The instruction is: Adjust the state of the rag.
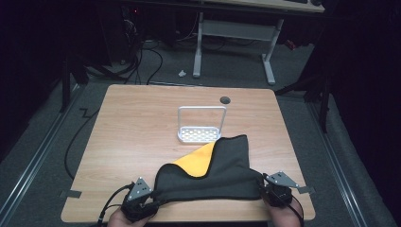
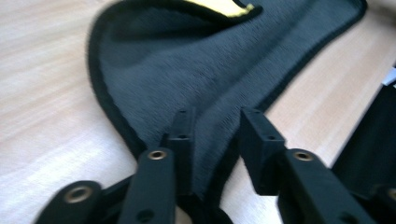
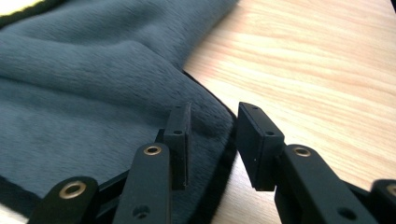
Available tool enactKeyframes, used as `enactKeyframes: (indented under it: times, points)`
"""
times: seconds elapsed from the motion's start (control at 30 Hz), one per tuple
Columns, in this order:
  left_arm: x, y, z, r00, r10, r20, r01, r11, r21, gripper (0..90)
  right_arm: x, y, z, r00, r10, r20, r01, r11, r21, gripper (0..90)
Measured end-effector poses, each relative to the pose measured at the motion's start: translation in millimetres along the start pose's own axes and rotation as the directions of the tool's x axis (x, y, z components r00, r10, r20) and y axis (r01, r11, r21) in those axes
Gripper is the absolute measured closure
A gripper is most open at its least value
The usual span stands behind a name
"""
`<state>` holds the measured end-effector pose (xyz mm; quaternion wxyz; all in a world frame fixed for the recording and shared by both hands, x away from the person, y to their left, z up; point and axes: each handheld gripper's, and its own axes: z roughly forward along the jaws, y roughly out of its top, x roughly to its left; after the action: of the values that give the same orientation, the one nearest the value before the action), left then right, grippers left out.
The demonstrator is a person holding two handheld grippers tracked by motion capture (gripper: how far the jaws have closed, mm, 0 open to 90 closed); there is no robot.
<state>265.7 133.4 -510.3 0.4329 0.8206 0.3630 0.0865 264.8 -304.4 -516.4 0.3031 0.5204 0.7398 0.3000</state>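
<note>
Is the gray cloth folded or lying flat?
Folded. The gray cloth has one corner turned over, showing its orange underside, and the rest lies bunched on the table.

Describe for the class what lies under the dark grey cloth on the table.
The dark grey cloth lies on the wooden table; a turned-back fold shows its yellow underside. Whatever else the cloth covers is hidden.

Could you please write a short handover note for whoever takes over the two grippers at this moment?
Left gripper: jaws apart, the near left corner of the grey cloth lies between them, not pinched.
Right gripper: jaws apart at the cloth's near right corner, edge between them, not pinched.
Cloth: near edge of the table, partly folded, orange underside showing; far corner lies by the white rack.
Done: both near corners appear released.
Left: probably finishing the fold; the cloth is not yet flat.
</note>
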Motion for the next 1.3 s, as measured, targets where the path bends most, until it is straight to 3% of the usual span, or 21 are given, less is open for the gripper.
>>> enactKeyframes:
  times: [0.13, 0.17, 0.3, 0.37, 0.4, 0.47, 0.53, 0.57, 0.6, 0.67, 0.7, 0.77, 0.83, 0.9, 0.93, 0.97, 1.0, 1.1, 1.13, 1.23, 1.3]
  points:
    - [11.7, 6.6, 1.8, 0.9988, 0.004, -0.049, -0.007, 0.9985, -0.054, 58.1, 4.3, 0.9, 0.7, 0.9992, -0.015, -0.038, 0.014, 1.0, -0.006, 65.4]
    - [21.6, 15.9, 7.3, 0.9976, -0.002, -0.069, -0.003, 0.9976, -0.068, 56.9, 5.4, 0.7, 1.4, 0.9985, -0.02, -0.051, 0.02, 1.0, -0.004, 65.0]
    - [30.7, 29.9, 19.1, 0.9972, 0.005, -0.074, -0.01, 0.9972, -0.074, 52.7, 5.8, 1.6, 0.3, 0.9984, -0.018, -0.054, 0.018, 1.0, -0.008, 64.7]
    - [30.8, 49.4, 35.2, 0.9945, 0.06, -0.086, -0.066, 0.9951, -0.073, 48.7, 5.9, 0.9, -0.1, 0.998, -0.012, -0.061, 0.011, 1.0, -0.008, 64.5]
    - [30.8, 49.4, 35.2, 0.9945, 0.06, -0.086, -0.066, 0.9951, -0.073, 46.0, 5.9, 0.9, -0.1, 0.998, -0.012, -0.061, 0.011, 1.0, -0.008, 64.5]
    - [24.2, 63.9, 50.5, 0.9838, 0.14, -0.112, -0.145, 0.9887, -0.038, 40.2, 6.1, 0.0, 0.8, 0.9973, 0.001, -0.074, -0.001, 1.0, 0.001, 63.8]
    - [22.4, 67.1, 56.5, 0.9803, 0.164, -0.11, -0.167, 0.9859, -0.017, 39.0, 6.1, -0.4, 1.5, 0.9971, -0.001, -0.076, 0.001, 1.0, 0.003, 63.5]
    - [19.7, 69.5, 68.9, 0.9716, 0.212, -0.104, -0.208, 0.9768, 0.051, 40.7, 7.1, -0.7, 3.2, 0.997, 0.0, -0.078, 0.001, 1.0, 0.008, 62.4]
    - [19.6, 69.0, 74.0, 0.9686, 0.228, -0.1, -0.219, 0.9716, 0.09, 45.5, 7.4, -0.7, 4.0, 0.9969, -0.004, -0.079, 0.004, 1.0, 0.01, 62.0]
    - [21.4, 65.6, 77.2, 0.9716, 0.222, -0.082, -0.212, 0.9702, 0.118, 72.1, 8.1, -0.9, 6.1, 0.9968, -0.007, -0.08, 0.009, 1.0, 0.022, 60.0]
    - [22.5, 63.5, 75.0, 0.9729, 0.216, -0.083, -0.207, 0.9729, 0.103, 82.3, 8.3, -1.2, 7.4, 0.9968, -0.005, -0.08, 0.007, 1.0, 0.028, 59.6]
    - [24.1, 61.7, 71.0, 0.9752, 0.203, -0.087, -0.197, 0.9771, 0.082, 87.3, 8.3, -2.0, 9.4, 0.9963, -0.007, -0.086, 0.01, 0.999, 0.041, 59.3]
    - [34.7, 55.3, 50.6, 0.9848, 0.125, -0.12, -0.129, 0.9915, -0.02, 87.8, 8.4, -2.5, 9.8, 0.996, -0.004, -0.089, 0.008, 0.999, 0.046, 59.3]
    - [40.3, 52.5, 42.7, 0.9858, 0.093, -0.14, -0.101, 0.9935, -0.052, 87.9, 8.4, -2.6, 9.6, 0.9958, -0.004, -0.091, 0.008, 0.999, 0.047, 59.2]
    - [54.9, 45.6, 29.5, 0.987, 0.013, -0.16, -0.029, 0.9948, -0.098, 87.8, 9.0, -3.3, 9.0, 0.995, -0.001, -0.1, 0.006, 0.999, 0.051, 59.2]
    - [64.7, 40.6, 25.4, 0.9849, -0.041, -0.168, 0.024, 0.9945, -0.102, 87.7, 9.1, -3.5, 8.7, 0.9942, -0.006, -0.107, 0.012, 0.999, 0.049, 59.1]
    - [64.7, 40.6, 25.4, 0.9849, -0.041, -0.168, 0.024, 0.9945, -0.102, 87.5, 9.1, -3.5, 8.7, 0.9942, -0.006, -0.107, 0.012, 0.999, 0.049, 59.1]
    - [81.4, 29.4, 26.0, 0.9681, -0.103, -0.228, 0.088, 0.9933, -0.075, 86.9, 11.8, -4.5, 6.5, 0.9925, -0.007, -0.122, 0.013, 0.999, 0.053, 58.7]
    - [86.8, 25.3, 30.5, 0.9573, -0.124, -0.261, 0.112, 0.9919, -0.059, 85.0, 14.5, -5.1, 4.7, 0.9904, -0.004, -0.138, 0.012, 0.998, 0.057, 58.5]
    - [92.9, 22.0, 31.3, 0.9382, -0.187, -0.291, 0.177, 0.9823, -0.061, 74.2, 20.9, -3.0, 0.2, 0.9889, -0.025, -0.147, 0.033, 0.998, 0.049, 58.1]
    - [87.5, 21.7, 23.1, 0.9286, -0.179, -0.325, 0.158, 0.9834, -0.089, 65.5, 21.4, 0.1, -4.3, 0.9892, -0.02, -0.145, 0.023, 1.0, 0.016, 58.2]
